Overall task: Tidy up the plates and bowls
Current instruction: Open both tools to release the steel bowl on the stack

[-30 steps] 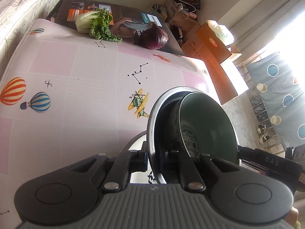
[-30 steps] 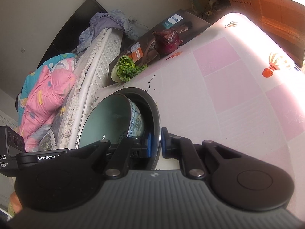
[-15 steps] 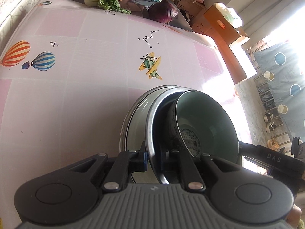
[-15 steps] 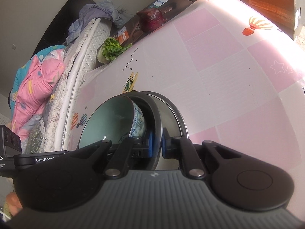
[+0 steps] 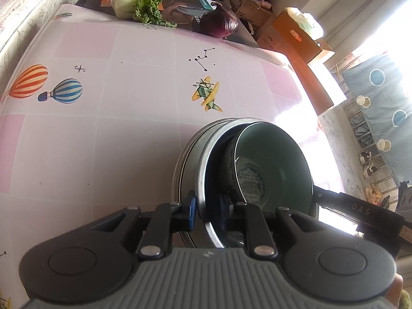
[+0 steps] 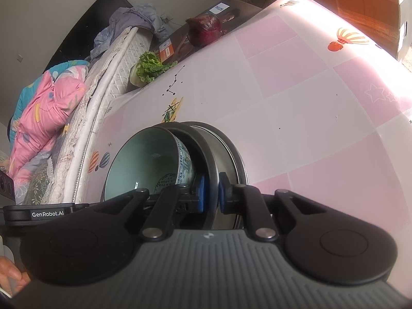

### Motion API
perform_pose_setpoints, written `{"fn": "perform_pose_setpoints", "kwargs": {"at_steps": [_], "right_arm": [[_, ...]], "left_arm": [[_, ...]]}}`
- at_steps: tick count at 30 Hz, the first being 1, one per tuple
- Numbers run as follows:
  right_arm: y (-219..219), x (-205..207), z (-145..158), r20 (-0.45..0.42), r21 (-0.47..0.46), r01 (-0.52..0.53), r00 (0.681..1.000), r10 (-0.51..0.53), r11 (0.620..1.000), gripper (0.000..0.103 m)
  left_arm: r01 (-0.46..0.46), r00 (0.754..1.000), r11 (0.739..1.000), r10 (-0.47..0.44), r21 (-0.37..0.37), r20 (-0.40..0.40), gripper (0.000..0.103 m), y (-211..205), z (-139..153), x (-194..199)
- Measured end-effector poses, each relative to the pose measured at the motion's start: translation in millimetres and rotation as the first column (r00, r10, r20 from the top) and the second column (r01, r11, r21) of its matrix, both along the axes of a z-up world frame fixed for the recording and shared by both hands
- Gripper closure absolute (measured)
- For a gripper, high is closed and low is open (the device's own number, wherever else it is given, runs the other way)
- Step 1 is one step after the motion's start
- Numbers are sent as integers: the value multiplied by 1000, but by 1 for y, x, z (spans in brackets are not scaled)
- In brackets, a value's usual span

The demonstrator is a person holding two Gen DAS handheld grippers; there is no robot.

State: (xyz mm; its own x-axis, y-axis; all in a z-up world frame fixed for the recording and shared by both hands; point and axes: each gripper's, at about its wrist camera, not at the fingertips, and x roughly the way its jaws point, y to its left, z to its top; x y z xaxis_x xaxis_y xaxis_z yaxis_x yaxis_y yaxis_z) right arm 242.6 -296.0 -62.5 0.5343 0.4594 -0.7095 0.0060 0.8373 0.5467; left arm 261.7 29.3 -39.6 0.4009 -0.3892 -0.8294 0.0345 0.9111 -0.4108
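At six o'clock, both grippers, left [image 5: 206, 212] and right [image 6: 211, 197], clamped on steel bowl [image 5: 203, 170] rim; ceramic bowl [image 5: 273, 164] inside: heavy, slippery, likely breakable.

Far edge of the pink checked tablecloth [image 5: 128, 128]: a leafy green cabbage [image 5: 139, 5] lies on a dark printed box [image 5: 180, 13], and a purple cabbage [image 5: 219, 23] sits just beside it on the same box. Cardboard boxes [image 5: 296, 36] crowd the floor beyond. Over on the mattress [image 6: 103, 82], a pink quilt [image 6: 49, 103] is bunched up.
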Motion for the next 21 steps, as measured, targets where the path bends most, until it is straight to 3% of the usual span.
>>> {"fn": "perform_pose_setpoints", "kwargs": {"at_steps": [5,7,13,17,19,21], "right_arm": [[0,-3,2,15,-18,0,1000,1,1000,91],[0,-6,7,27,-27,-5,1000,6,1000,88],[-9,-30,31,99,-38,11,995,-7,999,65],[-10,-61,56,186,-69,-2,983,15,998,53],[-7,-82,68,239,-107,-13,970,39,994,45],[-2,-104,79,283,-161,-18,957,63,987,27]], "left_arm": [[12,999,1000,-12,11,42,78,4,13,-12],[21,997,999,-24,36,68,65,3,19,-22],[44,984,996,-57,80,168,50,1,40,-58],[58,966,986,-95,155,239,39,-9,53,-88],[59,953,975,-119,214,280,26,-18,58,-104],[53,939,963,-138,263,316,16,-26,62,-118]]}}
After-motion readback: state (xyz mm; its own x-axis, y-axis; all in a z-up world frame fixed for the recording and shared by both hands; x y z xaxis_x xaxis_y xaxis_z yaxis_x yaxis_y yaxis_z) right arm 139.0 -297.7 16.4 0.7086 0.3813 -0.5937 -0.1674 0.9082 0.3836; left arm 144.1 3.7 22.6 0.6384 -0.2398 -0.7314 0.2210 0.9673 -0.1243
